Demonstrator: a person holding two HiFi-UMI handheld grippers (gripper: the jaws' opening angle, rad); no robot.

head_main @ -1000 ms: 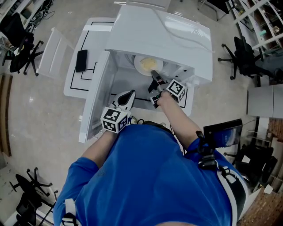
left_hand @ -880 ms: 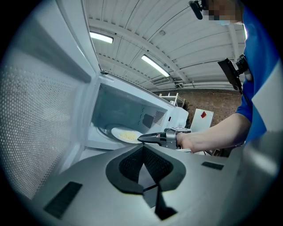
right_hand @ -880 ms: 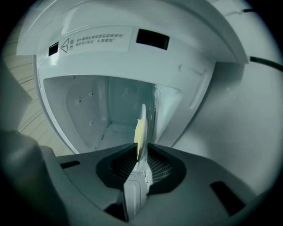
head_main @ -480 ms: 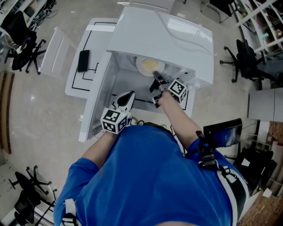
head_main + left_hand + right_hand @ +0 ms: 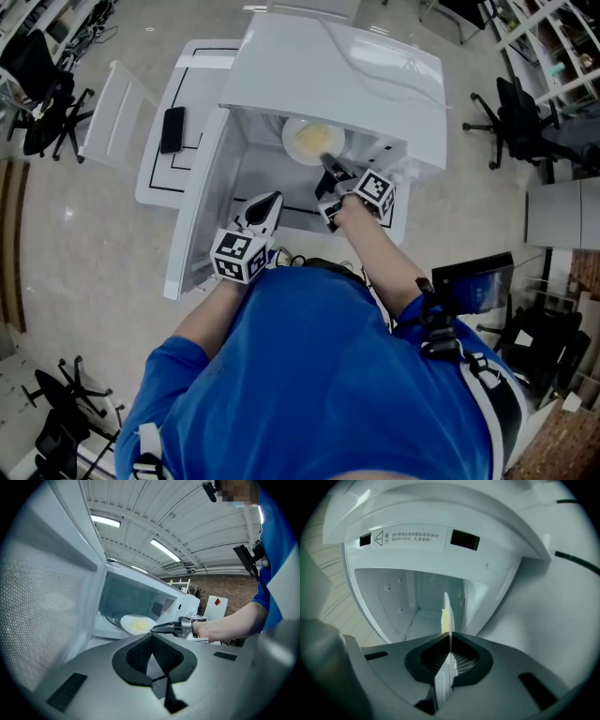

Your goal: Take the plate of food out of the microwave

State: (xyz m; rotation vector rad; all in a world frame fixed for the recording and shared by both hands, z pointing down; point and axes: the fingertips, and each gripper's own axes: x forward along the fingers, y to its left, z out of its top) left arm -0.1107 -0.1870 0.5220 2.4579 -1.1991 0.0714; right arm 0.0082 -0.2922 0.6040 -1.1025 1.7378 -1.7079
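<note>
Microwave [image 5: 337,75] door [image 5: 199,225] open. Plate [image 5: 302,141] of food not yet out; it sits inside the cavity, near the front. Right gripper [image 5: 328,169] reaches in, jaws closing on the plate's near rim, which stands between the pads. Left gripper [image 5: 270,202] hangs by the door, jaws pressed together, empty. Remaining: lift and withdraw the plate.
</note>
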